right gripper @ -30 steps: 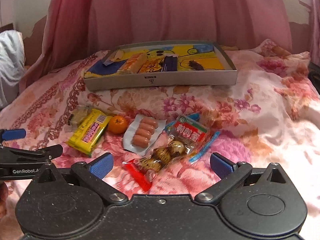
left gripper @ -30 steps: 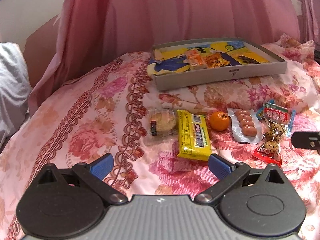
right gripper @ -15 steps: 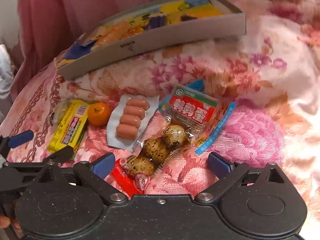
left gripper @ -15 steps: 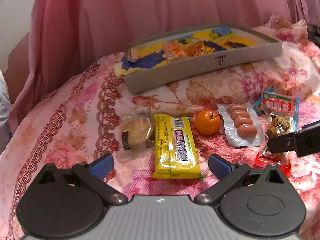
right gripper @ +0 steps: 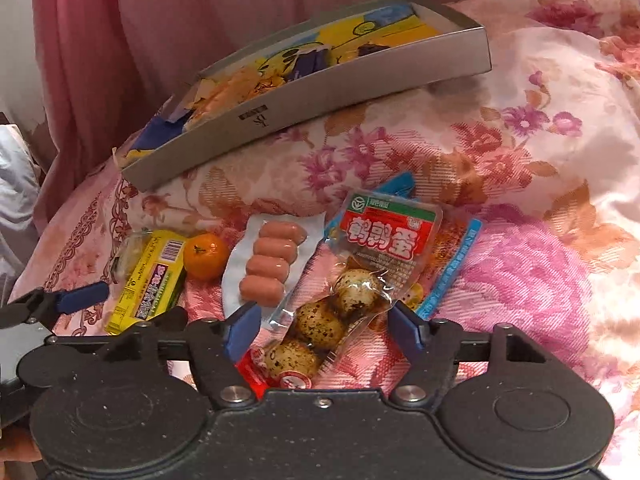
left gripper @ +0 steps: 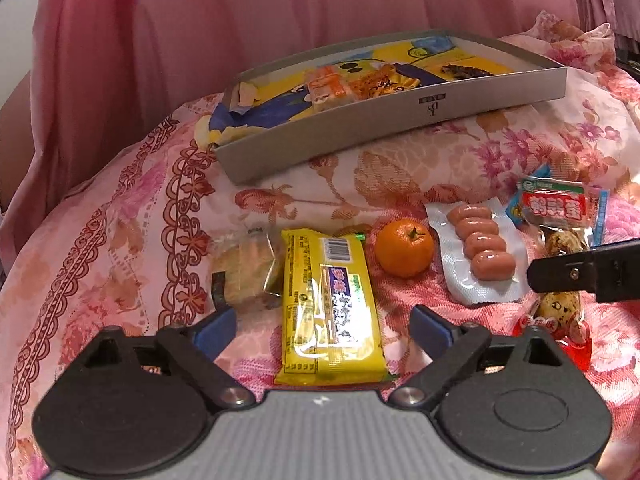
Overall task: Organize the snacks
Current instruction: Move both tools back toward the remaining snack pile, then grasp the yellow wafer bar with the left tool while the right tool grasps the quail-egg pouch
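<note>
Left gripper (left gripper: pixel 322 328): jaws spread wide, straddling the near end of the yellow snack bar (left gripper: pixel 330 308); nothing clamped. Lower and closer to the bar than half a second ago.

Right gripper (right gripper: pixel 322 330): jaws apart, one blue pad on each side of the quail-egg pack (right gripper: pixel 360 280), apparently not pressing it. Opening narrower than half a second ago, and pushed further over the pack.

Yellow snack bar: flat on the floral bedspread (left gripper: pixel 460 160), barcode end away from the gripper.
Clear-wrapped cake (left gripper: pixel 244 268): touching the bar's left side.
Small orange (left gripper: pixel 404 247): just right of the bar.
Sausage pack (left gripper: pixel 478 252): four sausages in a row, between orange and quail-egg pack.
Blue-edged sachet (right gripper: pixel 448 276): lying under the quail-egg pack, right edge showing.
Grey tray (left gripper: pixel 400 124): towards the far edge of the bedspread, well apart from the loose snacks; several wrapped snacks already inside on a yellow-and-blue lining.
Pink curtain (left gripper: pixel 240 20): behind the tray.

Obstructions: right gripper's finger crossing the quail-egg pack in the left wrist view; left gripper's finger beside the bar in the right wrist view.
</note>
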The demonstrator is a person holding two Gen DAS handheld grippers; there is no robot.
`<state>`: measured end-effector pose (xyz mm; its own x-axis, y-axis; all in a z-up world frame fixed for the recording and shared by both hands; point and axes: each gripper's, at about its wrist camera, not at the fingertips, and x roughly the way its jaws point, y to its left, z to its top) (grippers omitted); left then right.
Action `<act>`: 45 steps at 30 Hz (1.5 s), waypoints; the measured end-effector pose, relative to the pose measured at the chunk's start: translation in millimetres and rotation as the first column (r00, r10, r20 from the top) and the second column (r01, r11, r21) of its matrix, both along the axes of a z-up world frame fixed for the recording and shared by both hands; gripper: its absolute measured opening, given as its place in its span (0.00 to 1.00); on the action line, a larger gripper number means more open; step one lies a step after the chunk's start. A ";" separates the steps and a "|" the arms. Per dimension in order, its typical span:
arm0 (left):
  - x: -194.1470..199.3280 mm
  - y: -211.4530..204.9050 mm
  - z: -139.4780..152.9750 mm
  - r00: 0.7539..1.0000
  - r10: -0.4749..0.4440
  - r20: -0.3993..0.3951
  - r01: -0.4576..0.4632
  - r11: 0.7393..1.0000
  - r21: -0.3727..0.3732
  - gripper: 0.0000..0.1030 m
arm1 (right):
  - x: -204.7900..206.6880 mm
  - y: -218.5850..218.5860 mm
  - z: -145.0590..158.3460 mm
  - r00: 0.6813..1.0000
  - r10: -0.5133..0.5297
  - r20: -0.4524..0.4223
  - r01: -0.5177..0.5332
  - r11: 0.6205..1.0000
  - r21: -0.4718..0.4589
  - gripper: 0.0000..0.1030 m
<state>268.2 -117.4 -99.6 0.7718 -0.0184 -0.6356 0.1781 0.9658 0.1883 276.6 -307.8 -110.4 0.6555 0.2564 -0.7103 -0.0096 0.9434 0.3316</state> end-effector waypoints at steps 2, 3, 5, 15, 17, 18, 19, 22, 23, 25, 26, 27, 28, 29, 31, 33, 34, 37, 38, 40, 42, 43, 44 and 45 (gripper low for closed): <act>-1.6 1.1 0.7 1.000 -0.005 -0.002 0.005 1.000 -0.008 0.83 | 0.1 0.8 -0.5 1.000 0.007 -0.002 -0.006 1.000 0.013 0.64; -1.8 1.4 0.6 1.000 -0.008 -0.007 0.008 1.000 -0.008 0.79 | -0.3 1.2 -1.0 1.000 0.008 -0.001 -0.008 1.000 0.013 0.63; -0.1 1.5 -0.4 1.000 -0.008 -0.027 0.008 1.000 -0.009 0.72 | -0.1 1.9 -1.3 1.000 0.014 -0.003 -0.014 1.000 0.021 0.58; 15.2 15.9 -2.2 0.995 0.069 -0.074 -0.077 0.990 -0.120 0.64 | 0.0 0.0 -4.7 0.999 0.036 -0.038 -0.032 0.996 0.086 0.50; 15.9 14.3 -3.0 0.995 0.070 -0.073 -0.078 0.991 -0.107 0.62 | 1.1 2.6 -5.7 0.998 0.051 -0.034 -0.048 0.996 0.078 0.55; 15.9 13.6 -3.0 0.995 0.069 -0.073 -0.076 0.992 -0.105 0.57 | 1.4 4.1 -5.8 0.998 0.059 -0.030 -0.056 0.995 0.076 0.59; 14.9 13.1 -2.8 0.995 0.065 -0.073 -0.073 0.992 -0.107 0.52 | 1.9 6.3 -6.0 0.998 0.065 -0.026 -0.063 0.995 0.072 0.60; 11.6 10.3 -1.3 0.995 0.063 -0.079 -0.071 0.993 -0.099 0.49 | 1.2 13.8 -5.3 0.997 0.082 -0.017 -0.081 0.996 0.025 0.60; 11.1 9.7 -0.9 0.995 0.059 -0.084 -0.067 0.993 -0.100 0.49 | 0.5 15.7 -5.0 0.996 0.090 -0.015 -0.089 0.996 0.009 0.57; 7.9 9.4 -0.1 0.994 0.052 -0.098 -0.063 0.992 -0.110 0.49 | -1.0 18.8 -4.4 0.995 0.099 -0.010 -0.099 0.995 -0.030 0.52; 5.8 8.7 0.3 0.993 0.052 -0.104 -0.063 0.991 -0.114 0.49 | -1.2 19.3 -4.2 0.994 0.105 -0.009 -0.106 0.994 -0.040 0.51; 3.5 8.3 0.7 0.992 0.052 -0.111 -0.066 0.991 -0.120 0.49 | -1.4 19.8 -3.7 0.994 0.109 -0.009 -0.109 0.993 -0.048 0.50; 1.4 8.2 1.2 0.991 0.054 -0.119 -0.069 0.990 -0.125 0.49 | -1.6 20.1 -3.3 0.994 0.113 -0.010 -0.114 0.992 -0.056 0.49; -1.1 8.8 1.9 0.990 0.057 -0.127 -0.075 0.988 -0.137 0.49 | -2.0 19.7 -3.1 0.993 0.116 -0.011 -0.116 0.991 -0.061 0.49; -6.6 12.0 3.0 0.987 0.065 -0.146 -0.090 0.981 -0.172 0.49 | -3.7 18.5 -2.1 0.993 0.114 -0.015 -0.115 0.991 -0.066 0.46; -12.1 14.4 3.4 0.985 0.067 -0.157 -0.097 0.976 -0.192 0.49 | -5.5 17.2 -0.8 0.994 0.108 -0.016 -0.109 0.992 -0.065 0.43; -15.3 14.9 3.7 0.985 0.064 -0.160 -0.095 0.976 -0.194 0.49 | -6.6 16.2 0.1 0.995 0.103 -0.013 -0.104 0.993 -0.064 0.43; -22.5 15.1 5.3 0.985 0.056 -0.162 -0.088 0.977 -0.196 0.49 | -13.5 16.0 4.6 0.994 0.103 0.031 -0.100 0.991 -0.084 0.39; -24.2 14.6 5.9 0.985 0.055 -0.163 -0.087 0.976 -0.200 0.49 | -15.6 18.1 6.2 0.993 0.111 0.049 -0.105 0.989 -0.105 0.30; -26.3 14.4 7.0 0.984 0.051 -0.169 -0.086 0.975 -0.207 0.49 | -18.5 22.4 8.8 0.988 0.130 0.078 -0.117 0.983 -0.144 0.29; -26.4 13.5 8.0 0.985 0.048 -0.168 -0.082 0.976 -0.202 0.49 | -19.7 27.0 9.4 0.985 0.150 0.089 -0.132 0.975 -0.178 0.29; -26.2 12.9 8.0 0.984 0.047 -0.170 -0.080 0.977 -0.197 0.49 | -19.9 29.3 9.1 0.984 0.154 0.091 -0.135 0.972 -0.192 0.29; -25.5 12.3 7.5 0.984 0.045 -0.175 -0.079 0.978 -0.191 0.49 | -19.9 30.4 9.0 0.983 0.157 0.092 -0.136 0.971 -0.198 0.29; -24.1 11.5 6.4 0.982 0.042 -0.187 -0.077 0.980 -0.183 0.49 | -20.0 30.7 8.9 0.983 0.159 0.092 -0.137 0.970 -0.202 0.29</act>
